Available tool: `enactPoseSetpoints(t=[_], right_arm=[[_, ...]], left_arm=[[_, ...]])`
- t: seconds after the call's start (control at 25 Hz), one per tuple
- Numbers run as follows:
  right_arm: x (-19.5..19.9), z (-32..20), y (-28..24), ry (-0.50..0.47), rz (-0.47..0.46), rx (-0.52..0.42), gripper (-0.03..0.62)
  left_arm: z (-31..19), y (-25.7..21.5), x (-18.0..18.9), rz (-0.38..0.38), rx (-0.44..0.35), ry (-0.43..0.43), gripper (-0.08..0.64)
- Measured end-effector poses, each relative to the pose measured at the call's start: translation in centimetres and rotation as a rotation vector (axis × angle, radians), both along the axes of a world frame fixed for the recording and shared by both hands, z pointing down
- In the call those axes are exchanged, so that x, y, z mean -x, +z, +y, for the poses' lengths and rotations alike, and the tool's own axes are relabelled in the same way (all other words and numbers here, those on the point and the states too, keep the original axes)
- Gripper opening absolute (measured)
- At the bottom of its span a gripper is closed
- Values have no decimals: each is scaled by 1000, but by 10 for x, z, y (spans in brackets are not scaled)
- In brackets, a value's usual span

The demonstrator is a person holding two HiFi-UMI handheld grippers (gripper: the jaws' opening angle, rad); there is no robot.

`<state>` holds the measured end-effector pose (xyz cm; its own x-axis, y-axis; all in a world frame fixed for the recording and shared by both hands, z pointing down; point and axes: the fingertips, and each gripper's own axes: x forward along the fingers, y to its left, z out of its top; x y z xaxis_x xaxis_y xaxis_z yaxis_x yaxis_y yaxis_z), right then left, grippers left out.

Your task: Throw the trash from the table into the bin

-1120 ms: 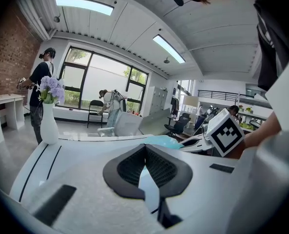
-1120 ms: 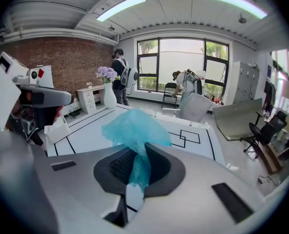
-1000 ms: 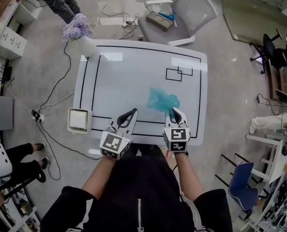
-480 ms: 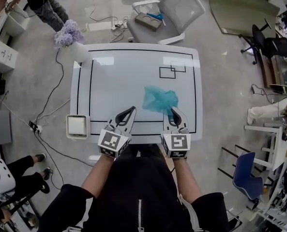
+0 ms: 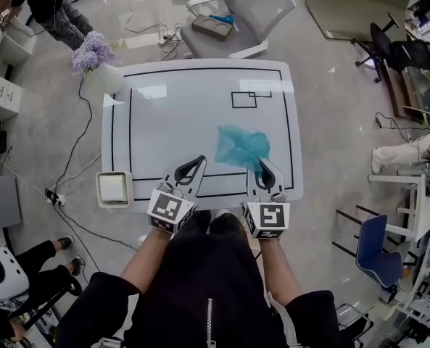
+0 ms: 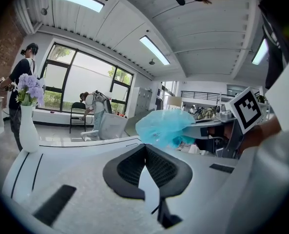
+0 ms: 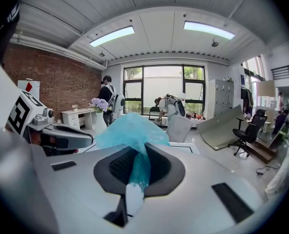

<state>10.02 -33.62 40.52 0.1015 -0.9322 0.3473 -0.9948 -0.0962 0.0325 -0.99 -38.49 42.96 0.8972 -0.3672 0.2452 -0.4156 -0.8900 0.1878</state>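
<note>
The right gripper (image 5: pixel 262 167) pinches a gathered tail of the teal plastic bag (image 5: pixel 242 145), which hangs over the counter's (image 5: pixel 178 114) near right edge. The film looks light, limp and slippery, so bunched folds grip best. The left gripper (image 5: pixel 197 164) is pressed together, empty.

White table (image 5: pixel 193 122) marked with black lines (image 5: pixel 130 143); flower vase (image 5: pixel 107 80) stands on its far-left corner.

White vase of purple flowers (image 5: pixel 93 55) standing at upper left, a person (image 5: pixel 44 6) standing near it. Grey chair (image 5: pixel 254 9) sitting farther right. Blue chair (image 5: pixel 375 249) standing lower right.
</note>
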Motion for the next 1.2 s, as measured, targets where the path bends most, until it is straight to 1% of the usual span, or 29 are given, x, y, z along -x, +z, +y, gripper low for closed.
enactPoseSetpoints(t=[0.32,0.48,0.68,0.88,1.0,1.12,1.2], right_arm=[[-16,29,-3,17,6,-33,21],[-23,48,-7,15,5,-42,21],[-22,79,-9,-15,-3,-49,20],[-24,125,-14,-46,-10,-52,20],[-29,156,-11,-52,2,-58,20],[-28,182,-11,-54,-16,-70,20],[-30,204,-10,-60,-5,-72,20]], left_arm=[[28,0,-22,-1,-20,30,8],[43,-7,-24,4,-29,9,8],[72,-11,-18,9,-40,-39,8],[122,-21,-20,13,-44,-65,8],[155,-24,-23,14,-54,-70,8],[182,-21,-23,13,-71,-69,8],[204,-23,-25,15,-79,-68,8]])
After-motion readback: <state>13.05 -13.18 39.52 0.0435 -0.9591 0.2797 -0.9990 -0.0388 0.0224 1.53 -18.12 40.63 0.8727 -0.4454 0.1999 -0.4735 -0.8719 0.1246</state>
